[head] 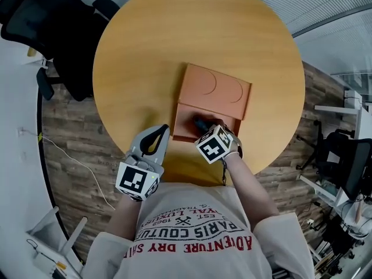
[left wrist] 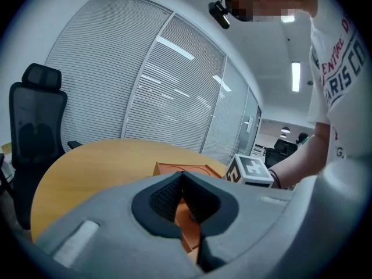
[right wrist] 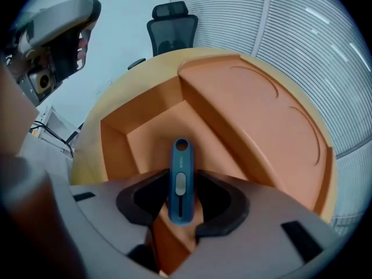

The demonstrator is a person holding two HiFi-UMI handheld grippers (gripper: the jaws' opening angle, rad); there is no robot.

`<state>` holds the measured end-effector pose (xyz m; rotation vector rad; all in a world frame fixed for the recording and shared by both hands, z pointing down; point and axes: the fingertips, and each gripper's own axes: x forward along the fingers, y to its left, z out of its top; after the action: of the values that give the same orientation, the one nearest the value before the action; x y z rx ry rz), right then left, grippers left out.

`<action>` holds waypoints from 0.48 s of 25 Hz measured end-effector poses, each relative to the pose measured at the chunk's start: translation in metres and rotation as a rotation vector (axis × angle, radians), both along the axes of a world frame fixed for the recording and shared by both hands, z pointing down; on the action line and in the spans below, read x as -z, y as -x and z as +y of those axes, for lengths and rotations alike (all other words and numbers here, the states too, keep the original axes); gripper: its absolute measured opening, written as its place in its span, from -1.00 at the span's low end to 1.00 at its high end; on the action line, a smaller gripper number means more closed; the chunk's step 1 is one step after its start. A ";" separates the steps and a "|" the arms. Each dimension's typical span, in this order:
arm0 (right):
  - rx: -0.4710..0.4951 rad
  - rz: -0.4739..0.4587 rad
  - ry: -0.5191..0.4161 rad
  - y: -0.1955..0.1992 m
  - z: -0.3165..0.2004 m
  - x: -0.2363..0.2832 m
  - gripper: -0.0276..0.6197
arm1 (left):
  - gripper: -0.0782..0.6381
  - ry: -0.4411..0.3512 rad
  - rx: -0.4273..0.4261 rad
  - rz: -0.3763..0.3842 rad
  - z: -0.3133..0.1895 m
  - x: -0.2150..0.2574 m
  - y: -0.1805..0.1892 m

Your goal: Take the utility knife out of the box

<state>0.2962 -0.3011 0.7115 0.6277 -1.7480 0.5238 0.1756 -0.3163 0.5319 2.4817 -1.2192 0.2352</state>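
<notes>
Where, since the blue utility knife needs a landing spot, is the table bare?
The round wooden table is bare along its far edge and left and right of the open orange box. Crowded: the near edge, with the left gripper and right gripper.

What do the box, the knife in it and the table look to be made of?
The box is matte orange with sharp folded walls and a flap lid, so likely cardboard. The knife has a smooth blue body with a grey slider, probably plastic; no blade is visible. The table has an even light-wood top with a soft sheen, either wood or laminate; I can't tell which.
</notes>
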 end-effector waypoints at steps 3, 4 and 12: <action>-0.003 -0.017 -0.006 0.000 -0.001 0.001 -0.46 | -0.80 0.004 0.012 0.010 -0.001 0.003 0.002; -0.004 -0.023 -0.007 0.001 -0.001 0.001 -0.47 | -0.80 0.004 0.012 0.011 -0.001 0.004 0.003; 0.007 -0.044 -0.038 0.001 0.000 0.010 -0.52 | -0.80 -0.038 -0.021 -0.028 0.005 0.019 0.002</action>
<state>0.2948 -0.3013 0.7014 0.6405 -1.8046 0.5034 0.1737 -0.3112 0.5127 2.5327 -1.2201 0.2561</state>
